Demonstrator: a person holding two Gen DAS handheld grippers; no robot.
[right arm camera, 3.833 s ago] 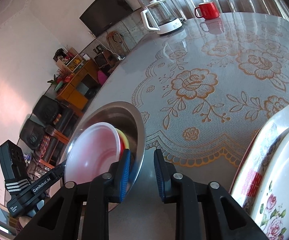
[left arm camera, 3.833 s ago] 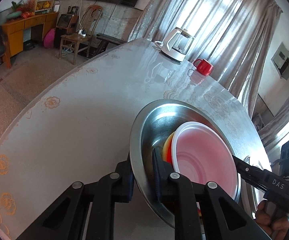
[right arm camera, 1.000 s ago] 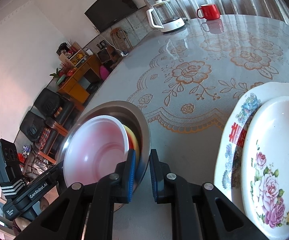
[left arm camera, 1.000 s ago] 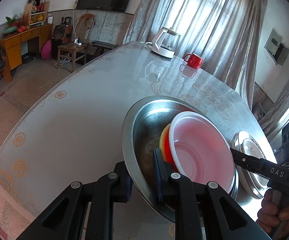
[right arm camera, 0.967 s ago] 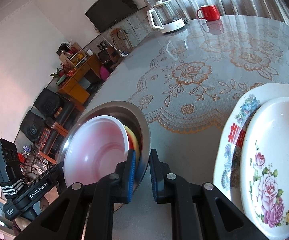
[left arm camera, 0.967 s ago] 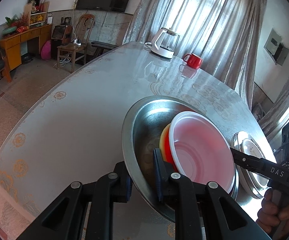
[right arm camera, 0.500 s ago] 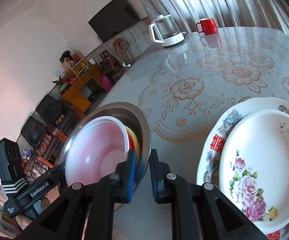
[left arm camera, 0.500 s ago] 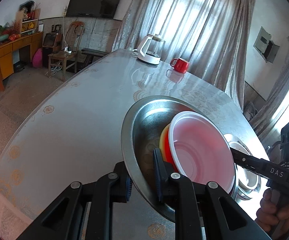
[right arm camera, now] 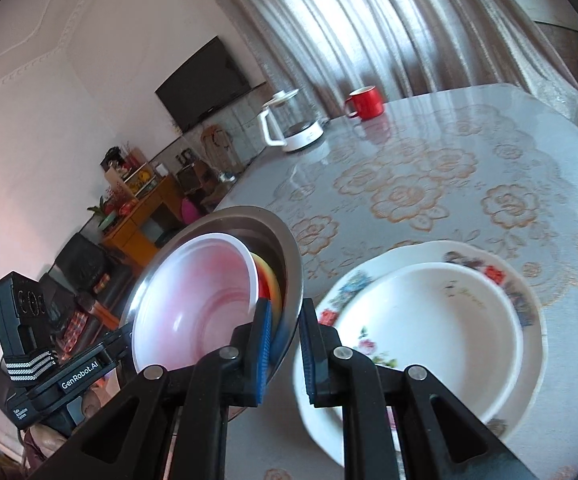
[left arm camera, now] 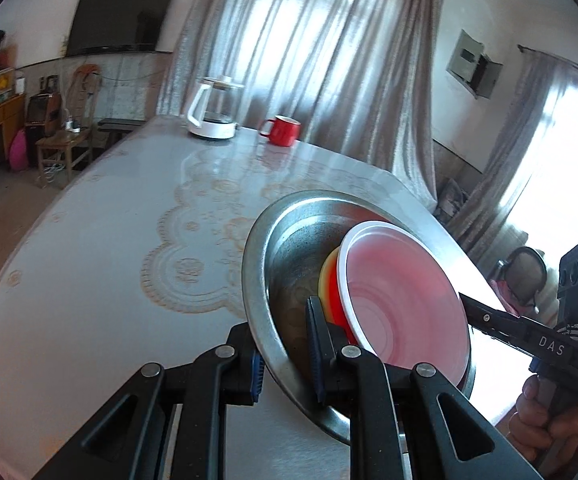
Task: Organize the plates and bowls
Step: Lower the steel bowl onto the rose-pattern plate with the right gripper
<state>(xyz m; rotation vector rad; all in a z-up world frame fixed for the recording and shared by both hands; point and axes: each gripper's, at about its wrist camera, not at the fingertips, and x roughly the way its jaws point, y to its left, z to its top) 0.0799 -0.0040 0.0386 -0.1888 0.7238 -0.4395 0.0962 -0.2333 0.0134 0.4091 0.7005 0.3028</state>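
The long table under its grey, gold-flowered glossy cloth (left arm camera: 101,240) now sits lower and farther off in both views than a second ago, and more of the room and curtains shows above it. The reading is that the load has been lifted off the cloth and carried toward the plates.

The wide stainless-steel basin (left arm camera: 273,248) fills the lower centre of the left wrist view and the lower left of the right wrist view, tilted, its rim clear of the tabletop. It holds a nested stack: a white plastic bowl with a pink inside (left arm camera: 401,292) on top, and orange and yellow bowls (left arm camera: 329,280) under it, of which only edges show.

In the right wrist view the two stacked floral china plates (right arm camera: 529,320) have slid from the right edge into full sight at lower right, just beside the basin's rim.

The left gripper (left arm camera: 287,354) is clamped narrow on the basin's near rim, one pad outside and one inside. The right gripper (right arm camera: 283,350) pinches the opposite rim the same way, and a hand (left arm camera: 545,420) grips its handle at the left view's lower right.

The white kettle (left arm camera: 213,110) and red mug (left arm camera: 283,131) stand far back, upper centre, untouched.

My judgement is that the bowls are gathered and the basin needs a place to land.
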